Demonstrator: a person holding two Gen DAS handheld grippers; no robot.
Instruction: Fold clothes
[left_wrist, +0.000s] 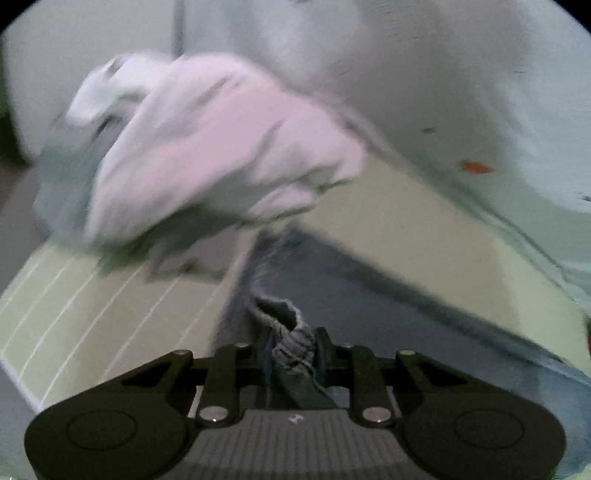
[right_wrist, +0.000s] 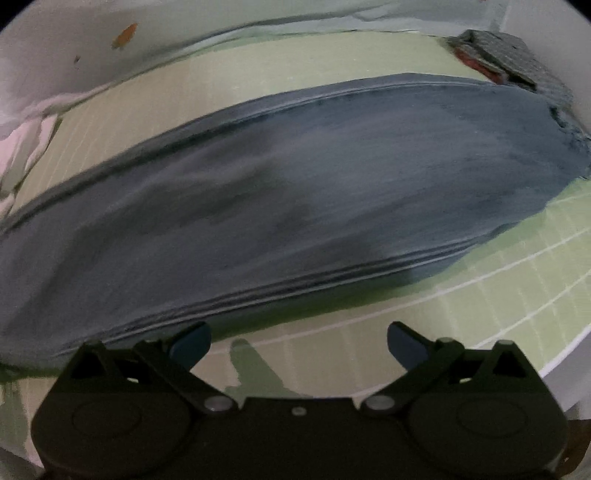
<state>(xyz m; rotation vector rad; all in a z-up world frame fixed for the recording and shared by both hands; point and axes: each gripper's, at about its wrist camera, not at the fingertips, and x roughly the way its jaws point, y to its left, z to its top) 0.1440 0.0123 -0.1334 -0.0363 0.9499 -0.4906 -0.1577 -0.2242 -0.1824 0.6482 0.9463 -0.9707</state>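
Observation:
Dark blue jeans (right_wrist: 295, 192) lie stretched across a pale green gridded mat (right_wrist: 517, 273) in the right wrist view, their seams running left to right. My right gripper (right_wrist: 299, 341) hangs open just in front of the near seam, nothing between its blue pads. In the left wrist view my left gripper (left_wrist: 293, 350) is shut on a frayed hem of the jeans (left_wrist: 369, 314), and the denim trails away to the right over the mat (left_wrist: 92, 314). The picture is blurred by motion.
A crumpled pile of white and pale pink clothes (left_wrist: 214, 147) sits on the mat's far left end. A folded grey patterned cloth (right_wrist: 506, 55) lies at the far right corner. A pale wall (left_wrist: 443, 74) with an orange mark (left_wrist: 476, 168) runs behind the table.

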